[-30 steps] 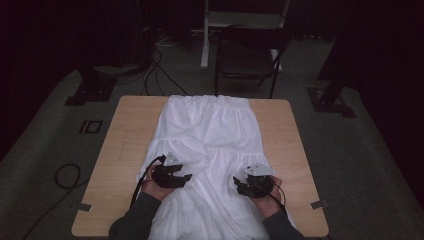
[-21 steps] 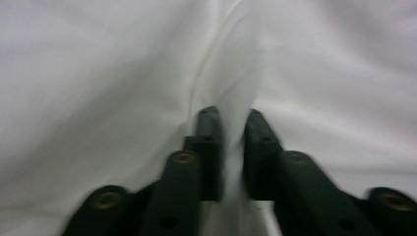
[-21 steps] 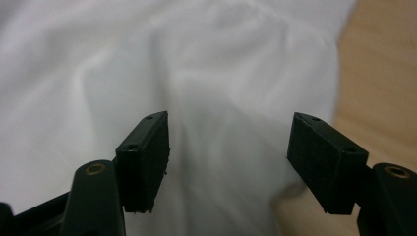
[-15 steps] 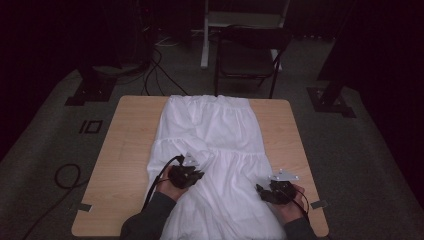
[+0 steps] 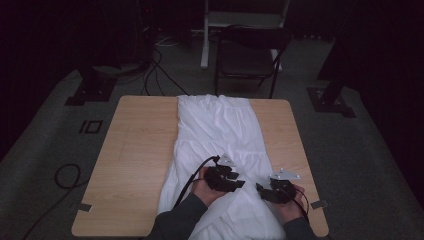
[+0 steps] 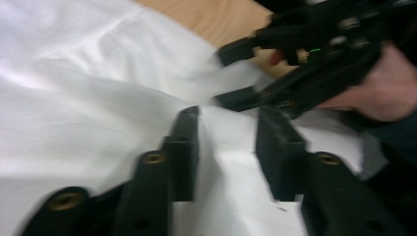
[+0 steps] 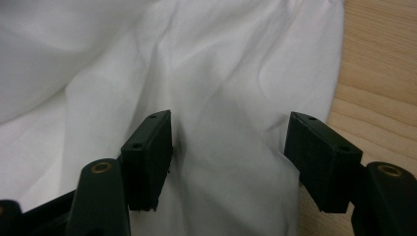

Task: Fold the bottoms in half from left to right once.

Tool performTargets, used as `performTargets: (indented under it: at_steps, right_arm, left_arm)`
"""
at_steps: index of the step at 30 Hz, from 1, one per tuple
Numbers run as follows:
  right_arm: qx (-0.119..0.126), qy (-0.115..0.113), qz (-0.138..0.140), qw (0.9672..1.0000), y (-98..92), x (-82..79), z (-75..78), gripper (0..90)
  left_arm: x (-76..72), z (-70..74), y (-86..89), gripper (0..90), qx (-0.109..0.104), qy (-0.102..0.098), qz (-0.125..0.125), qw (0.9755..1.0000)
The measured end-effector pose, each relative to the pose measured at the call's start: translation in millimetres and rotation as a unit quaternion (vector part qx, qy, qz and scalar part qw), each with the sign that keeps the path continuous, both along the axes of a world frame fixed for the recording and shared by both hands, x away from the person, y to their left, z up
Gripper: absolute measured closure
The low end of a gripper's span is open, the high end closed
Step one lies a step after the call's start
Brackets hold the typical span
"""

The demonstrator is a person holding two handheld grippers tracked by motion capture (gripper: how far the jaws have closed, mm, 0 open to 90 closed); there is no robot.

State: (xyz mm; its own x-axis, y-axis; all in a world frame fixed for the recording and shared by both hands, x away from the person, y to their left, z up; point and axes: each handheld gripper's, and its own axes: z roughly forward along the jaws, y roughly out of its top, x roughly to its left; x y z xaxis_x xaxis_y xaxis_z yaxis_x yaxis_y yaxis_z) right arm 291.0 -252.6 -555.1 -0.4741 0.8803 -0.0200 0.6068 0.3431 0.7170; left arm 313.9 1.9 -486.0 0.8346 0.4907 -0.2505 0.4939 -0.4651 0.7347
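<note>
Left gripper point(image 6: 223, 142) fingers point(image 6: 182, 147) part open, jaws just been opening; a raised fold of the white garment point(image 5: 220, 130) sits between them, pads not pressing on it. Right gripper point(image 7: 228, 147) fingers point(image 7: 147, 157) stand wide, white cloth under and between them, nothing clamped.

High view: left gripper point(image 5: 240, 184) at 6 o'clock of the table point(image 5: 140, 150), over the cloth; right gripper point(image 5: 261, 189) just beside it toward 5 o'clock, near the cloth's right edge. Jaws of the two point at each other, close but apart.

Garment lies lengthwise on the table from 12 to 6 o'clock, spread flat, creased near the grippers, hem hanging over the near edge.

Surface: light wood top, bare at 9 and 3 o'clock. Room: dark, grey carpet, folding chair point(image 5: 250, 55) at 12 o'clock beyond the table, cables point(image 5: 65, 175) on floor at 8 and 11 o'clock, stand bases at 10 and 2 o'clock.
</note>
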Motion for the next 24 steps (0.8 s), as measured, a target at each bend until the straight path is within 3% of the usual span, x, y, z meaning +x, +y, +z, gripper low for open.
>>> performTargets:
  at_steps: [3,7,10,16,19,20,21,22,24]
  right_arm:
    - [-0.018,-0.009,0.001,0.9998,2.8,-2.4,5.3,36.2]
    - [0.004,-0.037,0.017,0.9992,12.4,-8.8,23.5,39.1]
    - [0.021,-0.051,0.040,0.9976,25.2,-10.5,36.0,41.9]
    - [0.038,-0.063,0.098,0.9924,57.1,-6.2,51.0,45.5]
    - [0.046,-0.058,0.118,0.9903,71.3,-2.9,52.9,38.0]
    - [0.046,-0.058,0.118,0.9903,71.3,-2.9,52.9,38.0]
    - [0.046,-0.054,0.129,0.9891,76.3,-2.1,52.2,36.2]
    - [0.046,-0.045,0.155,0.9857,86.4,-1.0,48.6,32.7]
    - [0.031,-0.036,0.171,0.9841,94.1,1.3,42.2,30.4]
  left_arm:
    - [-1.3,10.1,21.4,50.5,0.002,-0.015,0.019,0.9997]
    - [-2.6,15.9,57.8,50.1,0.024,-0.026,0.060,0.9976]
    - [-1.7,10.1,83.9,50.1,0.039,-0.034,0.097,0.9939]
    - [-1.3,-8.3,126.8,49.9,0.065,-0.033,0.161,0.9842]
    - [-1.7,-16.0,139.7,47.9,0.072,-0.033,0.179,0.9806]
    - [-1.7,-16.0,139.7,47.0,0.072,-0.033,0.179,0.9806]
    - [-0.1,-21.5,146.8,47.0,0.068,-0.026,0.191,0.9789]
    - [0.6,-23.4,149.2,46.0,0.066,-0.024,0.195,0.9783]
    - [1.7,-27.2,154.3,45.0,0.062,-0.019,0.207,0.9762]
